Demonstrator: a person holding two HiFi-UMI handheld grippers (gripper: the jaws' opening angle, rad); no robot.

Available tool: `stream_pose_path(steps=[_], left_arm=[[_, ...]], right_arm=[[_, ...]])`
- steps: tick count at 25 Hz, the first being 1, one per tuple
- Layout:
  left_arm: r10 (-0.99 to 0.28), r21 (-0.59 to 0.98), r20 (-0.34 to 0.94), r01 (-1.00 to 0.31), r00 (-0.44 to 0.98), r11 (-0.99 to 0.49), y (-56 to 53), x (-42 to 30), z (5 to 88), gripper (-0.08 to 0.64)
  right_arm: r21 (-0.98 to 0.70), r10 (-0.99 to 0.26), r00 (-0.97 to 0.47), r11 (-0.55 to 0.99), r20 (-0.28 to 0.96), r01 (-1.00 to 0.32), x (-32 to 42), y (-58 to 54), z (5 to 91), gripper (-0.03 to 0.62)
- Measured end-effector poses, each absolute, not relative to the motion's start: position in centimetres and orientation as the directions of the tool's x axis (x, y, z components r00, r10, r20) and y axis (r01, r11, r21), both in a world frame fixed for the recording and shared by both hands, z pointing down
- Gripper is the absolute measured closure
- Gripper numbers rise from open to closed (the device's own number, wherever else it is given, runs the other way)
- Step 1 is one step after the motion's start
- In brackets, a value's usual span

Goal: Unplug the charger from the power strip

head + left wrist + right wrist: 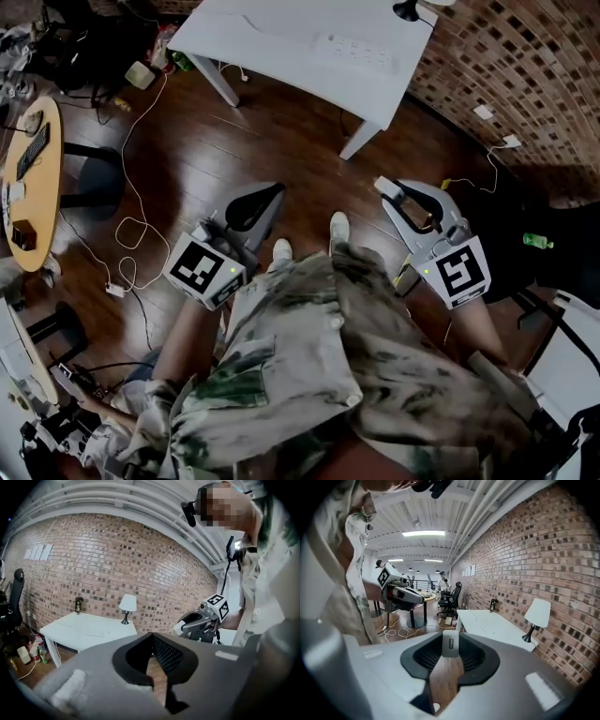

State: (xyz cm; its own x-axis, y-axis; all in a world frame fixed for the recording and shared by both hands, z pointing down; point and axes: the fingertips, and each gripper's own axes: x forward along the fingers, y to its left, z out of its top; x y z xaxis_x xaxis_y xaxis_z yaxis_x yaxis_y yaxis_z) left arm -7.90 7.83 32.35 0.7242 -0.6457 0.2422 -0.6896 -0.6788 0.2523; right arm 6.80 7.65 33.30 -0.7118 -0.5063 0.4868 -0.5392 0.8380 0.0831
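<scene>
A small white charger (pixel 450 644) with a dark slot on its near face sits pinched between the tips of my right gripper (pixel 450 648). In the head view the right gripper (pixel 394 189) hangs over the wood floor in front of the person, the charger (pixel 385 186) at its tip. The left gripper view shows the same white block (pixel 181 627). The white power strip (pixel 361 52) lies on the white table (pixel 281 37), well ahead of both grippers. My left gripper (pixel 277 190) is held beside the right one, its jaws together at the tips (pixel 152 637) with nothing in them.
A table lamp (pixel 538 613) stands on the white table by the brick wall (pixel 525 56). A round wooden table (pixel 42 187) is at the left, with loose cables (pixel 131 234) on the floor beside it. A green bottle (pixel 536 241) lies at the right.
</scene>
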Motion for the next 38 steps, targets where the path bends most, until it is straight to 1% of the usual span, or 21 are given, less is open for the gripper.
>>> stream_pose_path(steps=[4,6,8,11,16,19,22,24,27,32,38], left_arm=[[-0.609,0.274,0.24,-0.655,0.756,-0.704,12.2,-10.7,32.7,0.557],[-0.585,0.249,0.244,-0.633,0.773,-0.733,13.9,-12.3,33.6,0.557],[-0.584,0.212,0.248,-0.632,0.773,-0.746,15.6,-13.8,33.9,0.557],[-0.581,0.186,0.246,-0.626,0.776,-0.757,18.3,-13.9,32.9,0.557],[-0.599,0.183,0.204,-0.631,0.775,-0.754,22.0,-11.8,31.0,0.557],[-0.631,0.205,0.175,-0.655,0.755,-0.727,24.3,-8.9,30.2,0.557],[-0.621,0.257,0.138,-0.633,0.772,-0.73,27.6,-5.9,30.0,0.557],[-0.625,0.264,0.157,-0.643,0.764,-0.719,29.6,-4.7,30.4,0.557],[-0.645,0.215,0.216,-0.68,0.733,-0.701,32.3,-3.2,31.4,0.557],[-0.616,0.21,0.203,-0.648,0.761,-0.732,36.2,1.1,31.2,0.557],[-0.614,0.191,0.194,-0.643,0.765,-0.741,38.8,2.4,30.6,0.557]], right_arm=[[0.101,-0.537,-0.691,0.819,0.483,-0.565,3.8,12.0,33.1,0.485],[0.104,-0.546,-0.68,0.811,0.489,-0.576,2.3,14.3,33.4,0.485],[0.074,-0.54,-0.675,0.805,0.502,-0.589,0.8,16.5,33.6,0.485],[0.052,-0.529,-0.685,0.809,0.501,-0.586,0.4,19.4,32.8,0.485],[0.11,-0.553,-0.696,0.812,0.458,-0.573,2.5,23.0,30.4,0.485],[0.126,-0.552,-0.698,0.816,0.455,-0.563,5.9,26.1,29.9,0.485],[0.122,-0.553,-0.7,0.816,0.451,-0.566,9.2,29.7,30.4,0.485],[0.12,-0.55,-0.705,0.818,0.449,-0.562,10.6,31.9,31.1,0.485],[0.105,-0.544,-0.714,0.821,0.44,-0.561,12.2,34.7,31.9,0.485],[0.102,-0.546,-0.712,0.819,0.442,-0.565,15.6,38.1,32.3,0.485],[0.115,-0.545,-0.723,0.825,0.425,-0.554,15.9,39.9,31.8,0.485]])
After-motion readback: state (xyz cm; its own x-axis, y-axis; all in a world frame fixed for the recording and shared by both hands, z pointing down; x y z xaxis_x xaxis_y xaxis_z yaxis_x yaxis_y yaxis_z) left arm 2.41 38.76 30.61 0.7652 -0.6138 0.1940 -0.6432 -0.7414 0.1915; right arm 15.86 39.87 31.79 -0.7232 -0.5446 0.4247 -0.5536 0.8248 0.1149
